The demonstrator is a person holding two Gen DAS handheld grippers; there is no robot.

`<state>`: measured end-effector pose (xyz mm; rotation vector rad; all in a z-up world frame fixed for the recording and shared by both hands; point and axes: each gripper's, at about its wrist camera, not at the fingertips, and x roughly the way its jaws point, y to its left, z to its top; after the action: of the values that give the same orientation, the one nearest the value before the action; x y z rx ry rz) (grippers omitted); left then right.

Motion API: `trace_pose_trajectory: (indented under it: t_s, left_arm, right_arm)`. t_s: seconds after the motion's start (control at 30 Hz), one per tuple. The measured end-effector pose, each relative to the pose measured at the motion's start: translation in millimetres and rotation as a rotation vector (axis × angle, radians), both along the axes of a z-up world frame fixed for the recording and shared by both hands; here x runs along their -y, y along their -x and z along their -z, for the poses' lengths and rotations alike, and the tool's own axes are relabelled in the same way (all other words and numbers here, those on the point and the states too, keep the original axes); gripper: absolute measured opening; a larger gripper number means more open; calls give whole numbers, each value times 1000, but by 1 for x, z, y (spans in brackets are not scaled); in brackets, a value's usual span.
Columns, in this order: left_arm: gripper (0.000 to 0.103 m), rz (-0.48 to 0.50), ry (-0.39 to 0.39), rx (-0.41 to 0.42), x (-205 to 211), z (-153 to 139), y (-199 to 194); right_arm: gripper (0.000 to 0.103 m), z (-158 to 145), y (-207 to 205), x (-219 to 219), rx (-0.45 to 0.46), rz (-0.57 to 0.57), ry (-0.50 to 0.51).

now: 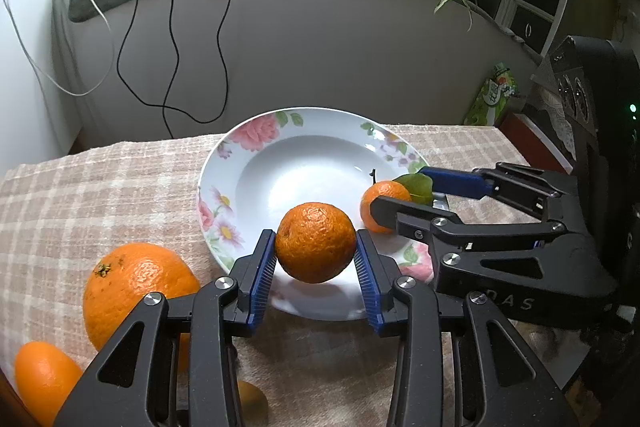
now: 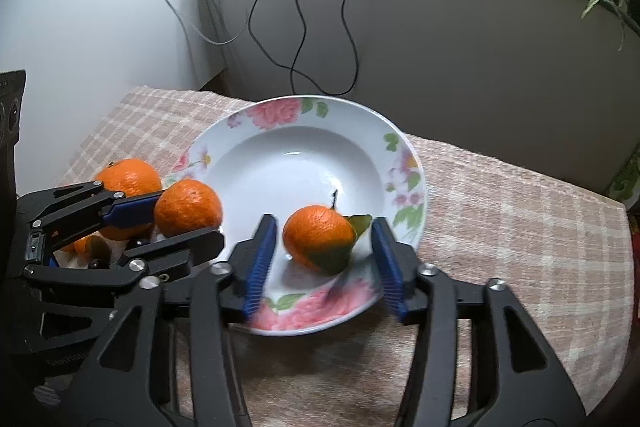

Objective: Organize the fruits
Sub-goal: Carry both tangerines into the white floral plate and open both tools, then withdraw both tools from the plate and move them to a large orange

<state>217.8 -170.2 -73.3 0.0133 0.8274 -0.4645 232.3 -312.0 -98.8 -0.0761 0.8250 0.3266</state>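
Note:
A white plate with a flowered rim point(image 1: 256, 135) point(image 2: 280, 111) sits on the checked cloth. My left gripper point(image 1: 316, 247) point(image 2: 188, 217) is shut on a leafless mandarin point(image 1: 314, 235) point(image 2: 188, 209), which hangs just above the plate's near-left rim. A second mandarin with a stalk and a green leaf point(image 2: 318, 239) point(image 1: 380, 195) lies inside the plate, near its right side. My right gripper point(image 2: 324, 227) point(image 1: 400, 189) stands open around it, with a gap between each blue pad and the fruit.
A large orange point(image 1: 136, 287) point(image 2: 128, 175) and a smaller one point(image 1: 44, 379) lie on the cloth point(image 1: 100, 187) left of the plate, with small dark fruits point(image 2: 96, 263) beside them. Black cables hang down the wall behind. A green packet point(image 1: 496, 95) stands far right.

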Motion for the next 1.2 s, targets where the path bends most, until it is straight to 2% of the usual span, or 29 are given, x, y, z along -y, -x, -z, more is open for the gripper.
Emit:
trace_pose_trajectory:
  t_s: [0.2, 0.7, 1.1, 1.17, 1.2]
  left_arm:
    - [52, -11, 9, 16, -1, -3, -1]
    - [52, -25, 40, 43, -14, -18, 14]
    - [52, -80, 80, 70, -53, -36, 39]
    - [52, -102, 87, 75, -66, -39, 45]
    - [52, -112, 89, 78, -71, -41, 48]
  right_arm:
    - [61, -4, 1, 8, 7, 16, -14]
    - [61, -22, 19, 4, 42, 15, -27]
    - [61, -41, 42, 0, 66, 19, -44]
    - [66, -45, 46, -2, 70, 16, -48]
    - [72, -47, 50, -3, 75, 14, -51]
